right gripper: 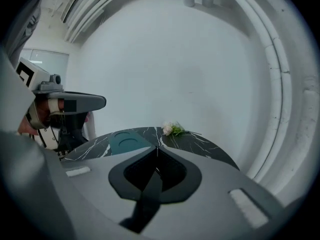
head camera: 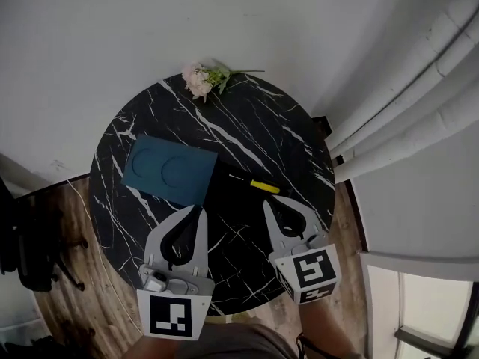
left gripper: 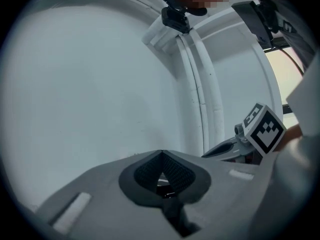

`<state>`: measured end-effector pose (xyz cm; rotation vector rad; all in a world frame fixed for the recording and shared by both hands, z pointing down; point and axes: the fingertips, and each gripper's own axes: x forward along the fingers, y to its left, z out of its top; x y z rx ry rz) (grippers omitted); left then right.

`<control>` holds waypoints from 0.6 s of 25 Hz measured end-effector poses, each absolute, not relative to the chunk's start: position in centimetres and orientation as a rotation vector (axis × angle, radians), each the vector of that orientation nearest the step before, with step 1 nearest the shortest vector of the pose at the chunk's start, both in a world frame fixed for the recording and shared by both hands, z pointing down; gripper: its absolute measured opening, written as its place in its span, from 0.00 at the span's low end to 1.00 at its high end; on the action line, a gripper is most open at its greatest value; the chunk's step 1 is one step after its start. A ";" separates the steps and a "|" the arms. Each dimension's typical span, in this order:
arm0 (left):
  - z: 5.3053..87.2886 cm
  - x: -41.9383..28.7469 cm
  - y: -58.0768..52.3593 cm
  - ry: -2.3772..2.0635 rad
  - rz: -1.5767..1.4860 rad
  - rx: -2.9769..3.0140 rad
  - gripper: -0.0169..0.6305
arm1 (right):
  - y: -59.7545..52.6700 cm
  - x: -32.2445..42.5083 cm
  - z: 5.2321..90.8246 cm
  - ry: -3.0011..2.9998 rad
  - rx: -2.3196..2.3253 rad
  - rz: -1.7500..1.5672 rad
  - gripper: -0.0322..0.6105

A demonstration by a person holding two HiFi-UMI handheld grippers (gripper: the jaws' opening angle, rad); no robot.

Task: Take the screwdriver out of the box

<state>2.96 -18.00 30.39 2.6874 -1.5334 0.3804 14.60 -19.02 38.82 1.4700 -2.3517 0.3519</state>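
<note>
black marble table [head camera: 247, 126] against white wall [head camera: 112, 28]

The head view was softly and evenly lit but rather dim, and its lower left lay in shadow. Both gripper views bowed strongly toward black corners. A window [left gripper: 290, 79] blew out pale at the right edge of the left gripper view, where the nearby left gripper [left gripper: 162, 152] looked soft.

Home-like room, round marble table [head camera: 292, 133], flower sprig [head camera: 203, 78], wood floor [head camera: 75, 200]
</note>
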 end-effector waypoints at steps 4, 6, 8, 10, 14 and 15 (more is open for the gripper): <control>32.5 2.1 -19.8 -1.511 0.435 2.649 0.03 | -20.6 13.9 41.6 -2.300 1.430 0.409 0.10; 33.6 1.7 -20.6 -1.496 0.463 2.637 0.03 | -21.5 13.7 42.9 -2.266 1.412 0.431 0.10; 34.4 1.4 -21.4 -1.483 0.468 2.620 0.03 | -22.3 13.5 44.2 -2.230 1.389 0.449 0.10; 35.2 1.0 -22.2 -1.474 0.475 2.610 0.03 | -23.0 13.1 45.3 -2.202 1.360 0.463 0.10; 36.6 -0.1 -23.6 -1.465 0.497 2.580 0.03 | -24.1 12.5 47.1 -2.148 1.311 0.461 0.10; 36.9 -0.3 -23.9 -1.463 0.496 2.572 0.03 | -24.3 12.5 47.5 -2.131 1.303 0.458 0.10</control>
